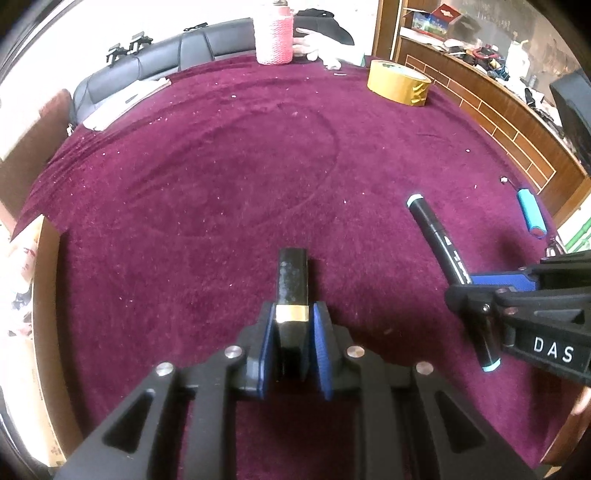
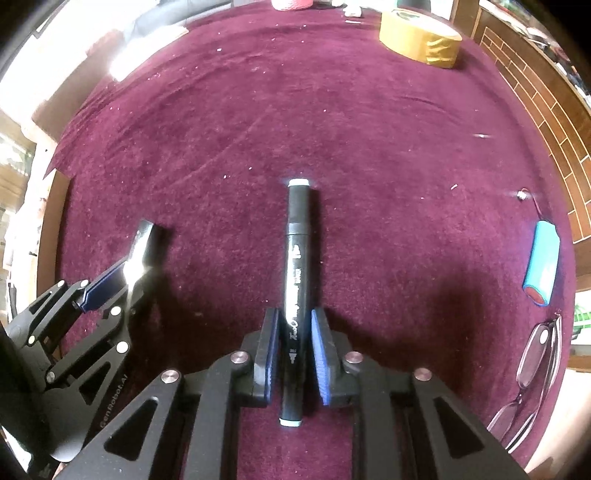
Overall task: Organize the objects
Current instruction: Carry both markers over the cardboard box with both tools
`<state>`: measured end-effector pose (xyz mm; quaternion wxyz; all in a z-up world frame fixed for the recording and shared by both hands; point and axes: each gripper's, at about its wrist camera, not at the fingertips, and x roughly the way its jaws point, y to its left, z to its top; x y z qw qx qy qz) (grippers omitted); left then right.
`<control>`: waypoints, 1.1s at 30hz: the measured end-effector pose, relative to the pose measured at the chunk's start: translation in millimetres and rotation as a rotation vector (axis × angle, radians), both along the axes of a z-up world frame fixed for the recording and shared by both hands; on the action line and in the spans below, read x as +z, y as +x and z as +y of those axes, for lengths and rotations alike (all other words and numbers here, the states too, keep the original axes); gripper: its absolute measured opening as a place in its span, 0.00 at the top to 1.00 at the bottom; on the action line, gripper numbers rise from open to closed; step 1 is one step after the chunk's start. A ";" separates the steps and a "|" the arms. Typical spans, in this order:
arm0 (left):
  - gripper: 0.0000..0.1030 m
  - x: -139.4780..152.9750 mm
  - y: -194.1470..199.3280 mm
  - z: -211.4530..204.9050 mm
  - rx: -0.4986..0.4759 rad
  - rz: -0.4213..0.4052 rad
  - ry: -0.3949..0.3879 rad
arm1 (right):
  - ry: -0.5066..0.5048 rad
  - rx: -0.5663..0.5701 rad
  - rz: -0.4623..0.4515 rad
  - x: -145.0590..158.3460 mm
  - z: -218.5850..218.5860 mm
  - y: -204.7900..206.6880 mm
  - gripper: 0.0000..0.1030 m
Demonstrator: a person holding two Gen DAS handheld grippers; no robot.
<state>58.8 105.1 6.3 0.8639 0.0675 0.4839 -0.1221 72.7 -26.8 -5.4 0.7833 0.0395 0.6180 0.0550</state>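
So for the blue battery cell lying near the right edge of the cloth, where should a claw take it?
Grip the blue battery cell across its middle, coming from above with the fingers closing on its long sides. It lies flat on the maroon cloth, with clear space on either side.

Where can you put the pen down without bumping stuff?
The widest bare patch is the middle of the maroon cloth, between the marker pen and the tape roll. It's crowded on the right, where the blue battery and glasses lie.
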 end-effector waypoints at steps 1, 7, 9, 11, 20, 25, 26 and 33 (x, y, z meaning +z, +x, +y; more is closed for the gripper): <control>0.81 0.0 -0.1 0.4 0.003 -0.004 0.000 | 0.001 0.003 -0.003 -0.4 -1.1 -0.3 0.83; 0.84 0.0 -2.9 0.5 0.019 -0.036 -0.006 | 0.037 -0.022 -0.017 14.4 -11.5 -19.5 0.84; 0.84 0.5 -3.2 1.6 0.025 -0.034 -0.009 | 0.044 -0.020 -0.028 17.5 -12.5 -20.7 0.84; 0.84 1.2 -4.8 2.1 0.028 -0.037 -0.003 | 0.043 -0.012 -0.045 26.0 -8.0 -23.9 0.84; 0.84 15.3 -14.5 5.9 0.037 -0.081 0.008 | 0.068 0.017 -0.071 47.1 1.9 -40.7 0.84; 0.84 23.8 -19.2 9.5 0.041 -0.101 0.010 | 0.079 0.028 -0.078 49.6 11.8 -41.2 0.84; 0.84 26.1 -20.6 11.4 0.045 -0.108 0.010 | 0.082 0.030 -0.080 50.4 13.6 -41.3 0.84; 0.84 38.4 -27.8 25.8 0.068 -0.134 0.006 | 0.097 0.062 -0.100 61.4 31.9 -45.0 0.84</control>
